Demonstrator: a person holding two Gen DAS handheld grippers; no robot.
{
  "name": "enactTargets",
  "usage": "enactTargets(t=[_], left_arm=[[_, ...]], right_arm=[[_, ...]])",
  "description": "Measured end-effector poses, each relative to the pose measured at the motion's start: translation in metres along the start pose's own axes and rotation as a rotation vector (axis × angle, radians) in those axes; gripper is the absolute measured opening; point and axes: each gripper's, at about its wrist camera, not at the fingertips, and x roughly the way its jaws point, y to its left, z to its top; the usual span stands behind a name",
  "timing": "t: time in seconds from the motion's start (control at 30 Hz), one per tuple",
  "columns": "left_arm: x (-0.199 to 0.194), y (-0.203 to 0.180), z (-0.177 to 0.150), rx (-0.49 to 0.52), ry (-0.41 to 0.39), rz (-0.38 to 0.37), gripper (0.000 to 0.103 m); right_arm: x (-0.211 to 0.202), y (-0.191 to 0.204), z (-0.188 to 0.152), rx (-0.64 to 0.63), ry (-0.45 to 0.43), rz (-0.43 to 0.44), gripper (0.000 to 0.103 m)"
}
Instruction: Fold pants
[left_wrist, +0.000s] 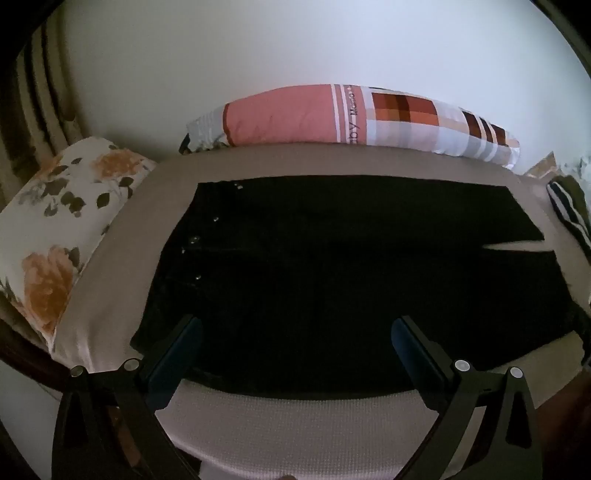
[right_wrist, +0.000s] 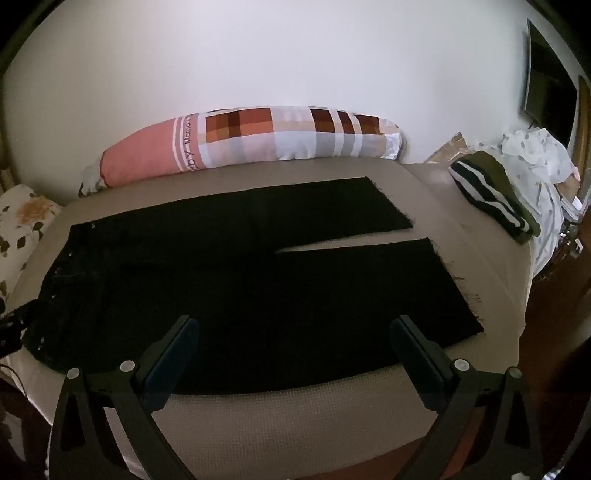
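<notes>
1. White wall (left_wrist: 295, 55) backs a bed (left_wrist: 295, 424) covered in a beige waffle-textured sheet.
2. Black pants (left_wrist: 314, 277) lie flat and unfolded across the bed, waistband with its metal buttons toward the left, both legs running to the right with a narrow gap between the hems.
3. Along the wall behind the pants sits a long pillow (left_wrist: 332, 114), pink at one end and checked in brown, orange and grey at the other.
4. Left of the bed, a floral cushion (left_wrist: 62, 221) with orange roses rests against the mattress edge.
5. At the far right, a folded striped garment (right_wrist: 495, 195) lies on the bed, apart from the pants, with white patterned cloth (right_wrist: 535, 158) behind it.
6. The left hand-held gripper (left_wrist: 295, 343) hovers over the near edge of the pants, fingers spread wide, gripping nothing.
7. The right hand-held gripper (right_wrist: 295, 343) hovers likewise over the near leg, fingers wide apart and empty.
</notes>
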Motion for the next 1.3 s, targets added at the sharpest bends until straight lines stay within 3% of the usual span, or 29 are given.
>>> enactTargets(t=[0.1, 0.17, 0.27, 0.4, 0.97, 1.3], left_arm=[[-0.001, 0.004, -0.001, -0.037, 0.002, -0.005, 0.101], [-0.006, -0.005, -0.003, -0.005, -0.006, 0.036, 0.101], [0.0, 0.0, -0.008, -0.024, 0.03, -0.023, 0.101], [0.01, -0.002, -0.014, -0.024, 0.058, -0.025, 0.101], [0.015, -0.008, -0.024, 0.019, 0.006, -0.062, 0.101], [0.022, -0.002, -0.023, -0.011, 0.035, -0.085, 0.101]], right_arm=[[0.003, 0.001, 0.001, 0.014, 0.01, 0.011, 0.103], [0.01, -0.005, 0.002, 0.058, 0.046, 0.039, 0.103], [0.011, -0.003, -0.001, 0.068, 0.052, 0.024, 0.103], [0.018, 0.009, 0.0, 0.039, 0.083, -0.017, 0.103], [0.02, 0.012, 0.001, 0.024, 0.074, 0.016, 0.103], [0.021, 0.016, 0.002, 0.011, 0.068, 0.025, 0.103]])
